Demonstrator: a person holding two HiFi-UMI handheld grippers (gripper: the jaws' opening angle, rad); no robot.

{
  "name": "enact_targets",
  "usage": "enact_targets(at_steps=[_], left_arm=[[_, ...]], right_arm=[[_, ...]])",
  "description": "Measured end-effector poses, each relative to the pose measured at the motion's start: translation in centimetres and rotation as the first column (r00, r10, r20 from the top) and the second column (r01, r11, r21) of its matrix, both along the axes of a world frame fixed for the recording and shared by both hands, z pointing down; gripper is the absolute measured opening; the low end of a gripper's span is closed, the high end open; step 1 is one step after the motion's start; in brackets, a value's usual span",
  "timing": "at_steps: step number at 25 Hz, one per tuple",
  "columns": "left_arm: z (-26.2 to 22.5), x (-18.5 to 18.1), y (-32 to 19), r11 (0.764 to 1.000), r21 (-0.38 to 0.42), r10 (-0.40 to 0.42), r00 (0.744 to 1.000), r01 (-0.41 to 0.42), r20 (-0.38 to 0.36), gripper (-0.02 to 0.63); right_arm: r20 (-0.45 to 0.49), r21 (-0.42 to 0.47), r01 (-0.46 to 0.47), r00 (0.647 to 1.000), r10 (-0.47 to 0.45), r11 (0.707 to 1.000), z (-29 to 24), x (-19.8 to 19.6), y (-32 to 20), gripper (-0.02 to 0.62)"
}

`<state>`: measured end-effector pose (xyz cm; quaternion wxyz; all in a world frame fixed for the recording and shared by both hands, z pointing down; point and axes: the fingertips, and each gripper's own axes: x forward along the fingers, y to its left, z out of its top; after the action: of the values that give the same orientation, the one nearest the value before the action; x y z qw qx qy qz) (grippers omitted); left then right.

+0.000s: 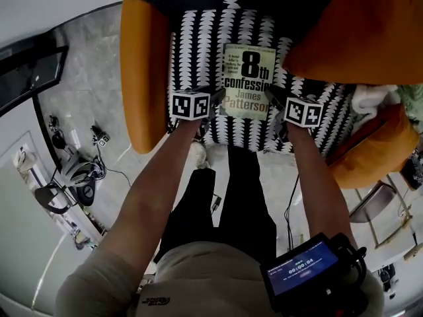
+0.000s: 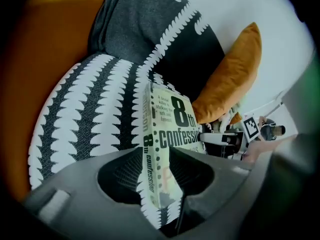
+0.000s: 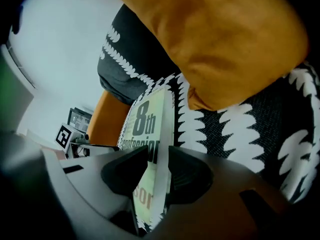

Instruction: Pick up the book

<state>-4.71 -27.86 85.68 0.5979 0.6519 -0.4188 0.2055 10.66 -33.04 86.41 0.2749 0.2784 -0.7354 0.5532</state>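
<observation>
A pale green paperback book [image 1: 248,81] lies flat on a black-and-white patterned seat cushion [image 1: 198,51] of an orange armchair. My left gripper [image 1: 215,98] is at the book's left edge and my right gripper [image 1: 276,98] at its right edge. In the left gripper view the book [image 2: 172,116] runs spine-first between the jaws of the left gripper [image 2: 152,156], which stand wide with no clear squeeze. In the right gripper view the book's [image 3: 147,116] page edge sits between the wide jaws of the right gripper [image 3: 159,156].
The chair's orange arm [image 1: 142,65] rises left of the cushion. An orange pillow [image 1: 357,32] overhangs the book's right side. A dark patterned back cushion [image 2: 145,29] stands behind. Cables and gear [image 1: 76,170] lie on the floor; a screen device [image 1: 304,269] is near.
</observation>
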Motion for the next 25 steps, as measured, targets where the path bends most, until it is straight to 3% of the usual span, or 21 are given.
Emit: enact_targets(at_steps=[6, 13, 15, 19, 22, 25], left_arm=[[1.4, 2.3, -0.4, 0.999, -0.036, -0.026, 0.997, 0.023, -0.078, 0.150], [1.8, -1.3, 0.9, 1.000, -0.023, 0.006, 1.000, -0.007, -0.021, 0.146], [-0.1, -1.7, 2.3, 1.000, -0.011, 0.022, 1.000, -0.022, -0.022, 0.144], [-8.3, -0.6, 4.3, 0.998, 0.047, 0.030, 0.998, -0.028, -0.046, 0.140], [-9.7, 0.2, 3.1, 0.997, 0.075, 0.014, 0.999, -0.011, -0.045, 0.137], [-12.3, -0.7, 5.9, 0.996, 0.092, 0.006, 0.999, -0.001, -0.054, 0.137]], right_arm=[[0.077, -0.030, -0.048, 0.996, 0.050, 0.998, 0.2, 0.3, -0.4, 0.123], [0.102, -0.058, -0.119, 0.987, 0.124, 0.991, 0.6, -2.9, 1.6, 0.098], [0.106, -0.051, -0.137, 0.984, 0.142, 0.989, -1.3, -3.2, 3.2, 0.095], [0.117, 0.004, -0.163, 0.980, 0.162, 0.987, -9.9, -1.9, 5.4, 0.092], [0.134, 0.027, -0.168, 0.977, 0.163, 0.985, -11.2, -1.2, 3.7, 0.091], [0.141, 0.053, -0.164, 0.978, 0.155, 0.985, -14.2, -2.2, 6.3, 0.087]])
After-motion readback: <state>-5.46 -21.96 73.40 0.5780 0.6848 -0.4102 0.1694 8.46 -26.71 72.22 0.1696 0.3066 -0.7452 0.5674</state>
